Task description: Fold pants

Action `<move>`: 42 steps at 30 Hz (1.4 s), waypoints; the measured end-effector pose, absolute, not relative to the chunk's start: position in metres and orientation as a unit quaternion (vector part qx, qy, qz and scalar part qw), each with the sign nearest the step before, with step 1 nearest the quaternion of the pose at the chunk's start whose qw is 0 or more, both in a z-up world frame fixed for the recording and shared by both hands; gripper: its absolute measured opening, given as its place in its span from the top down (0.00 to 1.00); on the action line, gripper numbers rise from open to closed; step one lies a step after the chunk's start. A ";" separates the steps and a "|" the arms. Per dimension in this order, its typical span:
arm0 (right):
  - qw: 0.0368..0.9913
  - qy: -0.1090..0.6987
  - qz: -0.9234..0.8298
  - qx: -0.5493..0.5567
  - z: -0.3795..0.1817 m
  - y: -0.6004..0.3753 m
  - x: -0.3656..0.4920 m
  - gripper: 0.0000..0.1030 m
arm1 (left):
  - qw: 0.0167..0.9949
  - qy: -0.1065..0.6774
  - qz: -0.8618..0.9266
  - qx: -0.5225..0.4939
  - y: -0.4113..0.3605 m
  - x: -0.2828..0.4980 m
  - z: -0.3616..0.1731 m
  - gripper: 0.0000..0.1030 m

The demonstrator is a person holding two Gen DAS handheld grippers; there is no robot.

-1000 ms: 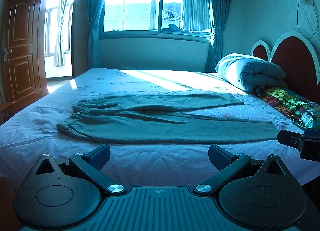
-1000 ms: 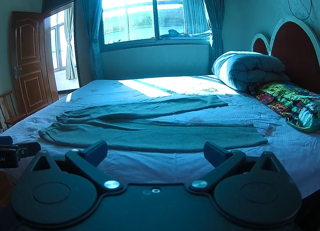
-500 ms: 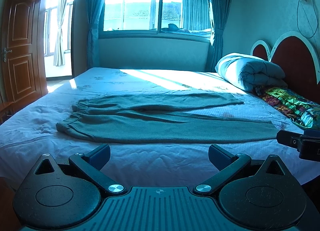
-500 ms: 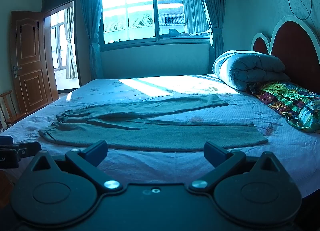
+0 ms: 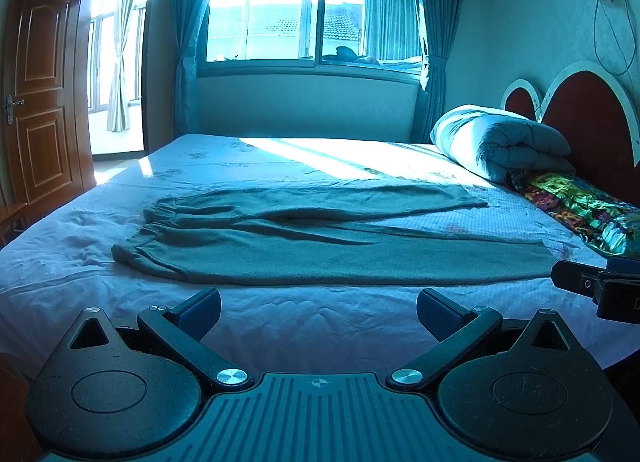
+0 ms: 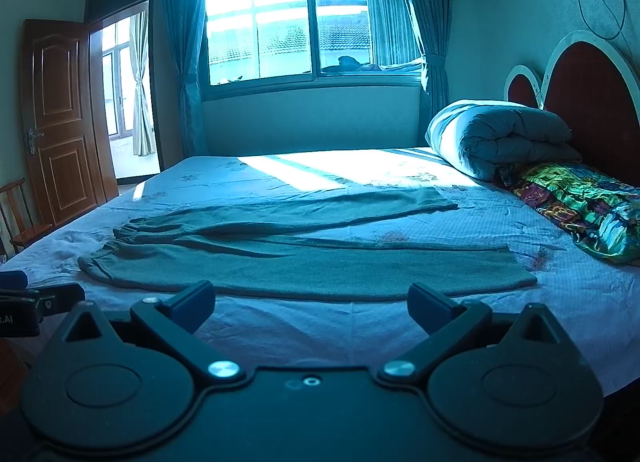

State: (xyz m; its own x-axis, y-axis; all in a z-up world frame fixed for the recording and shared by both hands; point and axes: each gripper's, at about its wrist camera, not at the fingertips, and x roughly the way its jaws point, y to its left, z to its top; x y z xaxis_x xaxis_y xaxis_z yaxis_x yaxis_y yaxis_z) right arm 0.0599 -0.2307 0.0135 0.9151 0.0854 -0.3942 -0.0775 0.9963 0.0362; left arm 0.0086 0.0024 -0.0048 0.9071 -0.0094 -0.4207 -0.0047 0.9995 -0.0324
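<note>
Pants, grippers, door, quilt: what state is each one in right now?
Pants: unfolded, flat on the bed, legs apart.
Left gripper: open, holding nothing.
Right gripper: open, holding nothing.
Door: open.
Quilt: rolled up by the headboard.

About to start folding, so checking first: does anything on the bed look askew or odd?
The pants lie flat but with legs splayed apart, the far leg angled away. Reddish marks stain the sheet between them. Nothing else stands out.
</note>
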 end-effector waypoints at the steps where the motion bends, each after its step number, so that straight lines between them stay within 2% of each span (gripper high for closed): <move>1: 0.979 0.201 0.041 0.009 0.013 -0.230 0.060 0.06 | 0.976 0.216 -0.001 -0.016 0.002 0.009 -0.005 0.00; 19: 0.983 0.177 0.055 -0.004 0.023 -0.230 0.068 0.06 | 0.977 0.213 0.009 -0.001 0.013 0.023 -0.001 0.00; 26: 0.979 0.186 0.071 0.037 0.036 -0.242 0.129 0.06 | 0.972 0.229 0.035 -0.041 0.057 0.087 0.002 0.00; 35: 0.979 0.183 0.075 0.053 0.036 -0.239 0.203 0.06 | 0.968 0.244 0.048 -0.031 0.112 0.172 0.000 0.00; 42: 0.975 0.202 0.092 0.008 0.027 -0.207 0.269 0.06 | 0.960 0.256 0.105 -0.036 0.173 0.241 -0.014 0.00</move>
